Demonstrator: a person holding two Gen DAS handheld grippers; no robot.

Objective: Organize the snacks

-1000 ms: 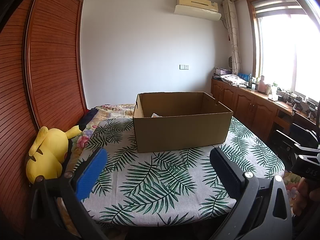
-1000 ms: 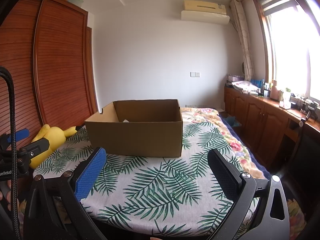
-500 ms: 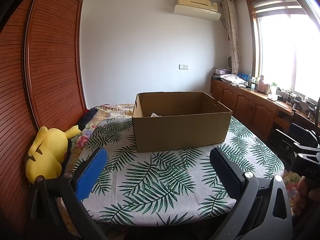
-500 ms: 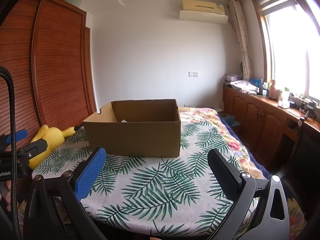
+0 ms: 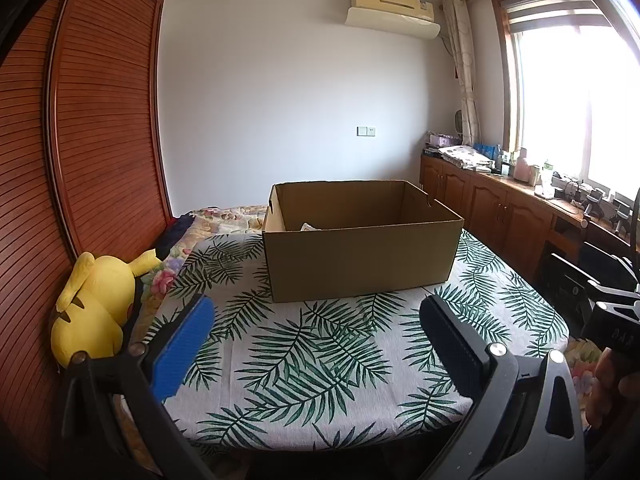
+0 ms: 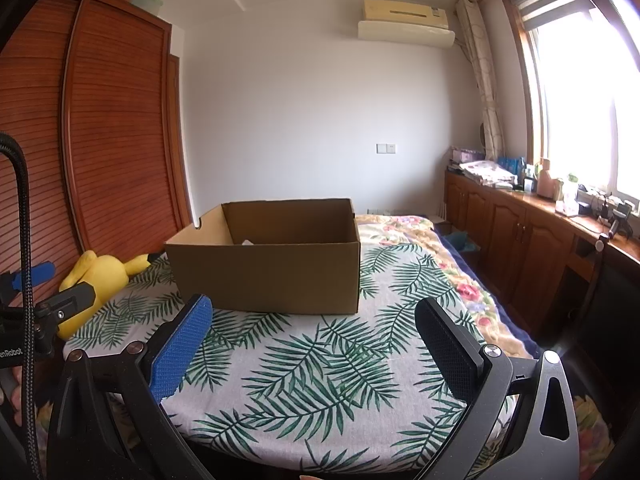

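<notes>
An open brown cardboard box (image 5: pixel 360 256) stands on the leaf-print cloth (image 5: pixel 312 364), a little beyond both grippers; it also shows in the right wrist view (image 6: pixel 268 268). A bit of a pale packet (image 5: pixel 310 227) peeks above its near wall; the rest of the inside is hidden. My left gripper (image 5: pixel 316 344) is open and empty, back from the box over the cloth's near part. My right gripper (image 6: pixel 312 340) is open and empty too, on the box's right front side. The left gripper also shows at the left edge of the right wrist view (image 6: pixel 44 292).
A yellow plush toy (image 5: pixel 96 308) lies at the cloth's left edge against a wooden slatted wardrobe (image 5: pixel 80 160). Wooden cabinets (image 5: pixel 500 216) with clutter run under the window at right. Floral bedding (image 6: pixel 452 280) lies right of the cloth.
Both views have shifted very slightly; the box sits a touch higher and further in each. Both grippers stay open and empty.
</notes>
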